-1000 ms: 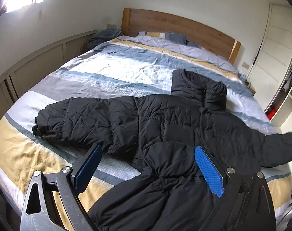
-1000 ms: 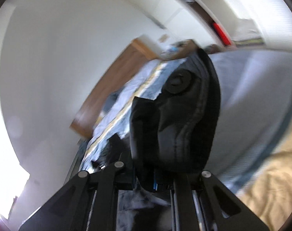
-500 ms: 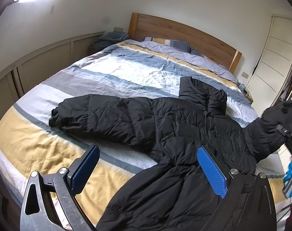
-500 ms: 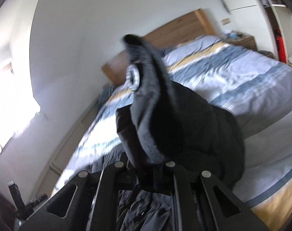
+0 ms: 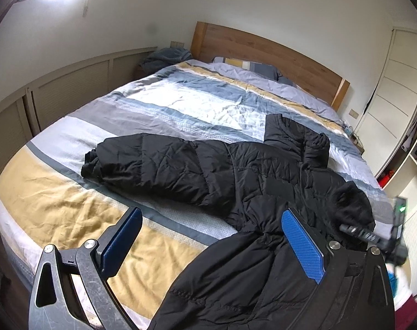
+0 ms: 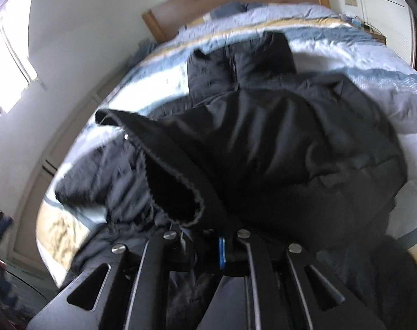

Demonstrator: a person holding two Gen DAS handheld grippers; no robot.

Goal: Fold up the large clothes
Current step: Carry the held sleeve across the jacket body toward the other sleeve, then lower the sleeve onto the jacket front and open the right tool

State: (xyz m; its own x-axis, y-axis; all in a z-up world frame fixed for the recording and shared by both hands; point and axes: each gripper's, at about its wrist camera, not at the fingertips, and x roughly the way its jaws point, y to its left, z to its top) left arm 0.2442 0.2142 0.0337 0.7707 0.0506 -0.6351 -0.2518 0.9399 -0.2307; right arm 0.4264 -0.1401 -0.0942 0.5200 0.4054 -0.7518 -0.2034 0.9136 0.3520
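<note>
A black puffer jacket [image 5: 236, 170] lies face up across the striped bed [image 5: 57, 209], its left sleeve [image 5: 142, 159] stretched out flat. My left gripper [image 5: 211, 242] is open and empty above the jacket's lower body. My right gripper [image 6: 208, 236] is shut on the jacket's right sleeve cuff [image 6: 175, 187] and holds that sleeve [image 6: 291, 143] lifted over the jacket's body. In the left wrist view the raised sleeve [image 5: 351, 206] and the right gripper [image 5: 373, 236] show at the right edge. The hood [image 5: 293, 134] lies toward the headboard.
A wooden headboard [image 5: 263, 52] and pillows [image 5: 252, 67] are at the far end. Panelled wall cabinets [image 5: 71, 82] run along the left side. White wardrobe doors [image 5: 395, 88] and open shelves stand on the right. A grey bundle [image 5: 167, 56] sits in the far left corner.
My right gripper has carried the right sleeve from out at the bed's right side up and inward over the jacket's body. My left gripper stayed open and drew back a little.
</note>
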